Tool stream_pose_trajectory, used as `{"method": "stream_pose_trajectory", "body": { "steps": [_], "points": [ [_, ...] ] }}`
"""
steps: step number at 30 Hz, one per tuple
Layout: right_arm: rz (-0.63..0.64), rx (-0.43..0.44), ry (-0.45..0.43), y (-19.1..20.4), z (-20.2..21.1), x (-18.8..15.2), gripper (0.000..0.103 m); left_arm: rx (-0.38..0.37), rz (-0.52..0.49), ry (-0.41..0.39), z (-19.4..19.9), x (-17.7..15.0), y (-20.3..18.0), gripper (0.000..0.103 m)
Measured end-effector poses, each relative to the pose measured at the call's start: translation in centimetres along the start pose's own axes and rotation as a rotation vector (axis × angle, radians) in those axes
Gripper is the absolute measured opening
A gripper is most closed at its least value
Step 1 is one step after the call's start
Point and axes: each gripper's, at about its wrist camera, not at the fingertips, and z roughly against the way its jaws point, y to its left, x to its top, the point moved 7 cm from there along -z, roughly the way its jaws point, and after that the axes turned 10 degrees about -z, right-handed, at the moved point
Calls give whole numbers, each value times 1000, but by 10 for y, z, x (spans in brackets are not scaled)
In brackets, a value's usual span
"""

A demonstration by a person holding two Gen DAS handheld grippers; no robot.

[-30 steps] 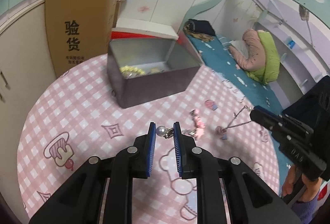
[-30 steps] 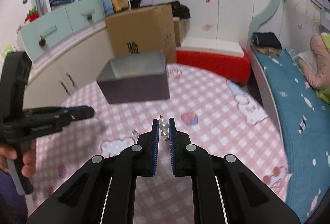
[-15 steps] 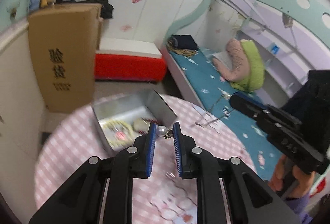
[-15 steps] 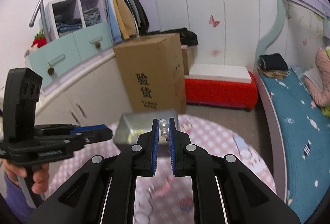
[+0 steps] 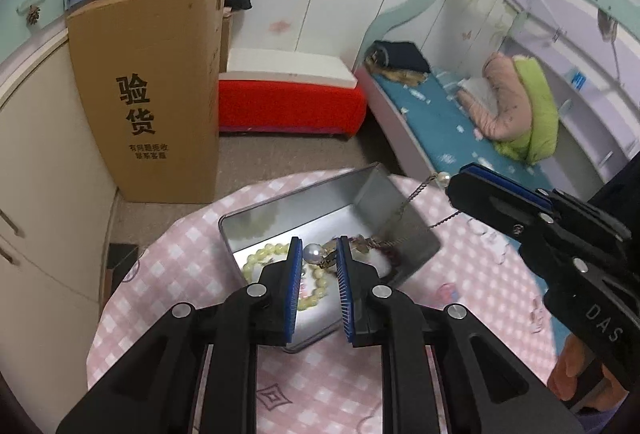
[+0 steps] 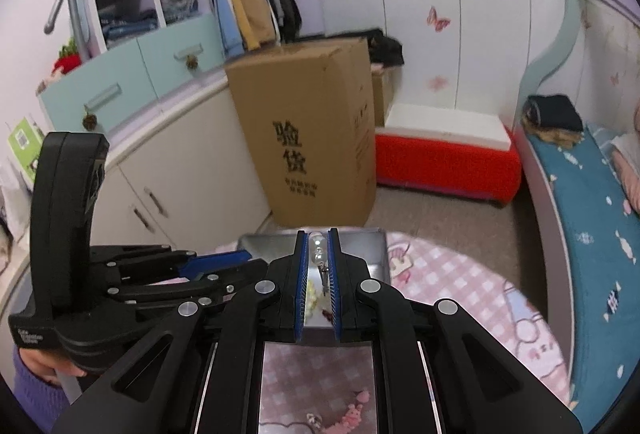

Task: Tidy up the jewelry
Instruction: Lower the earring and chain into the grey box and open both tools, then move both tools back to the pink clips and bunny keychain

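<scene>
An open silver tin (image 5: 256, 219) stands on the pink checked table and holds a pale bead bracelet (image 5: 262, 256) and other jewelry. My left gripper (image 5: 318, 254) is shut on a pearl earring (image 5: 313, 252), held over the tin. My right gripper (image 6: 318, 240) is shut on a pearl necklace end (image 6: 317, 244). In the left wrist view the right gripper (image 5: 452, 180) holds the pearl (image 5: 442, 177) above the tin's right corner, and its chain (image 5: 412, 198) hangs down into the tin. The tin also shows in the right wrist view (image 6: 372, 238).
A tall cardboard box (image 5: 152, 94) stands on the floor behind the table, a red bench (image 5: 288, 102) beside it, a bed (image 5: 448, 122) at right. Small pink trinkets (image 6: 356, 410) lie on the tablecloth (image 5: 168, 274) near me.
Both grippers rose from the table with their pearl pieces and moved forward over the tin. The necklace chain now dangles into the tin.
</scene>
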Motion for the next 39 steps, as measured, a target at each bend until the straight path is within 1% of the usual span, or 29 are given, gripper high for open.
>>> {"method": "stream_pose_trajectory", "body": {
  "steps": [6, 8, 13, 15, 19, 21, 23, 29, 30, 31, 32, 33, 34, 36, 39],
  "points": [
    [-16, -9, 78, -4, -32, -22, 10, 28, -29, 31, -16, -14, 2, 16],
    [-15, -13, 94, -6, -38, -26, 10, 45, -31, 31, -18, -16, 3, 17],
    [-24, -19, 120, -10, -45, -37, 10, 57, -50, 36, -21, -17, 0, 17],
    [-31, -19, 127, -12, -47, -38, 10, 48, -56, 33, -20, -17, -2, 24],
    [-47, -25, 126, -17, -45, -39, 10, 59, -53, 24, -16, -16, -5, 31],
    [-56, -24, 125, -20, -44, -40, 11, 70, -42, 17, -13, -14, -4, 42],
    [-67, -21, 128, -20, -43, -39, 13, 67, -33, 3, -8, -13, -6, 43],
    [-78, -26, 110, -19, -32, -37, 13, 71, -31, -20, 8, -12, -11, 43],
    [-79, -27, 105, -20, -29, -37, 16, 70, -31, -29, 13, -12, -14, 43],
    [-82, -32, 97, -21, -24, -36, 26, 72, -32, -37, 18, -12, -16, 44],
    [-89, -42, 83, -23, -18, -35, 35, 73, -33, -44, 21, -12, -17, 46],
    [-95, -50, 69, -26, -13, -33, 46, 77, -31, -57, 27, -12, -19, 48],
    [-101, -46, 49, -28, -4, -32, 48, 77, -28, -72, 32, -13, -21, 49],
    [-103, -50, 33, -31, 8, -33, 48, 70, -26, -88, 40, -16, -25, 50],
    [-101, -72, 1, -39, 27, -37, 55, 74, -28, -106, 50, -25, -36, 50]
  ]
}}
